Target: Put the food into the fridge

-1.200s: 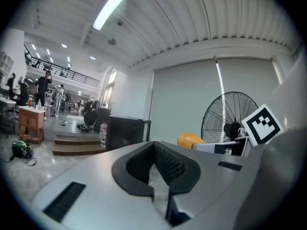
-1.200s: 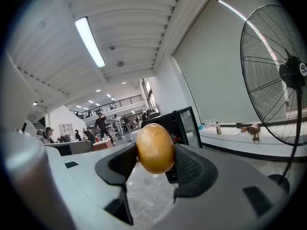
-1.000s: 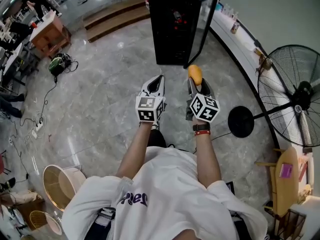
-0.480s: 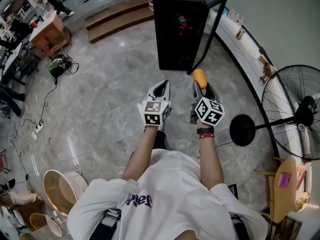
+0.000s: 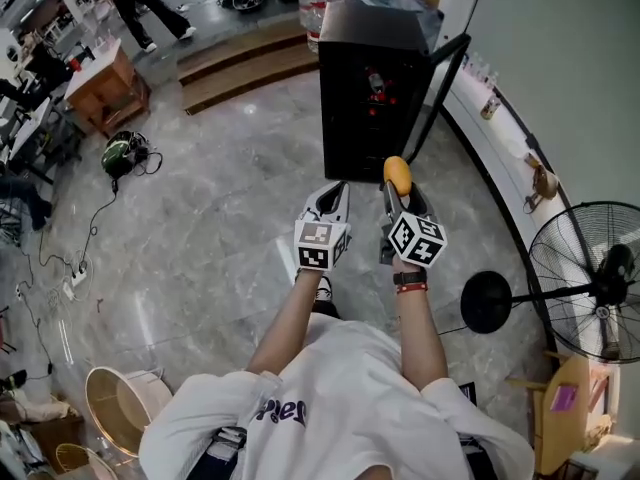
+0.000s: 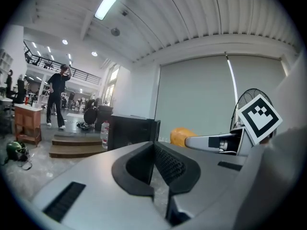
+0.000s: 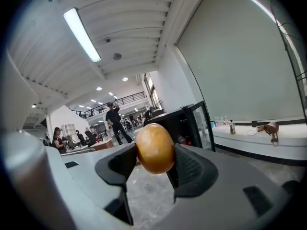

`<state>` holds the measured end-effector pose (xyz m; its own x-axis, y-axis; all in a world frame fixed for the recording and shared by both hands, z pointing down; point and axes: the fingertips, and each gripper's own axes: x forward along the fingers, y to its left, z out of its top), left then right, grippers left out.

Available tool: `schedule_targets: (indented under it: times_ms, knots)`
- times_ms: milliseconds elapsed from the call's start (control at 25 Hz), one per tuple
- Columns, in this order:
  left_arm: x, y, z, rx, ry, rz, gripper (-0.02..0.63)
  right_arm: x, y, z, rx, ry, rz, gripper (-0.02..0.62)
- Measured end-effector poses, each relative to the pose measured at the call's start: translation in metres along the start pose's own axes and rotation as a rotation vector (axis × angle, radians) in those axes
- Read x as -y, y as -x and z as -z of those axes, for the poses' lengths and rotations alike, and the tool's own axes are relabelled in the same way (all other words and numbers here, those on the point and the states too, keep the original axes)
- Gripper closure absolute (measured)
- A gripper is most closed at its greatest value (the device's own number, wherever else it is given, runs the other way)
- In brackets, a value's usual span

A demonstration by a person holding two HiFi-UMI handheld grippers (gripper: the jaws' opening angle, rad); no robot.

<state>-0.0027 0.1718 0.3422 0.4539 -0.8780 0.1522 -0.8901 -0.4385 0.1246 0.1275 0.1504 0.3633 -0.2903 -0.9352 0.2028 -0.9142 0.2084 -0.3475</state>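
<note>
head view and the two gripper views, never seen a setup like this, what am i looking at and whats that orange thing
No robot here: a person holds a two-jaw gripper in each hand. The head view comes from a camera on the person's head, looking down at both arms over a grey stone floor. The other two pictures come from a camera riding on each gripper, looking out along its jaws. The cubes with black-and-white squares are part of the grippers. The left gripper has its jaws together with nothing in them. The right gripper is clamped on a rounded orange-brown piece of food; I can't tell just what it is. Ahead stands a black fridge with its glass door swung open.
</note>
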Motion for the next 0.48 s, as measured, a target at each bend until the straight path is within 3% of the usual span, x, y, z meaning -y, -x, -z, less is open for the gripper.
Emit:
schedule_targets:
  times_ms: [480]
  knots:
    - [-0.089,-0.085,-0.04,0.038,-0.066,0.021,0.586,-0.027,-0.127,-0.026,0.0,-0.011,-0.016,0.333]
